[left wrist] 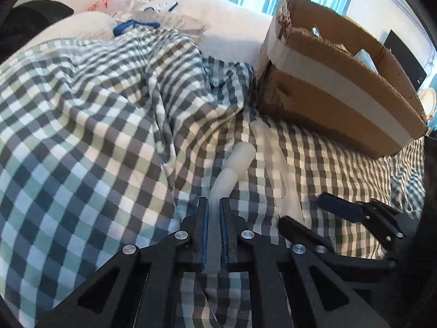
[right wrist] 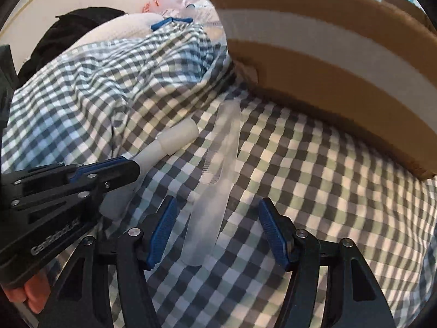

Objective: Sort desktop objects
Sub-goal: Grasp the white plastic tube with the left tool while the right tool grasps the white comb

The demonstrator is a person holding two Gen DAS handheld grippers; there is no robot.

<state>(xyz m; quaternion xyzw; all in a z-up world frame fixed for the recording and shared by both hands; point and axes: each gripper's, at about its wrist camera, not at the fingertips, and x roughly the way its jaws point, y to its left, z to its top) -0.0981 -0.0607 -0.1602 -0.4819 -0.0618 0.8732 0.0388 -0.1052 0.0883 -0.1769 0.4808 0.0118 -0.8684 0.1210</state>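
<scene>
the left gripper [left wrist: 213, 202] is clamped on the thin end of a white tube [left wrist: 235, 164]; its fingers [left wrist: 202, 227] stand almost together with the tube's flat tail running between the pads. the tube's capped end points toward the box [left wrist: 341, 93] and rests on or just above the checked cloth [left wrist: 82, 125]; which of the two cannot be told.

the right gripper [right wrist: 217, 221] is about half open and holds nothing. its fingers [right wrist: 161, 232] straddle a clear sleeve [right wrist: 218, 180] that lies flat on the cloth, just beside the tube. the pads do not touch it.

the surface under the cloth is soft and rumpled, more like a bed than a bench. the box sits at its far right side, open at the top, with a few small items inside that are too indistinct to name.

progress, as a judgement: the sort is under way. some items appear already boxed. the tube is gripped but not yet in the box. the sleeve is not yet gripped. at the far edge lie a blue item [left wrist: 131, 26] and loose bags [left wrist: 123, 2]; whether they belong to the sort cannot be told.
</scene>
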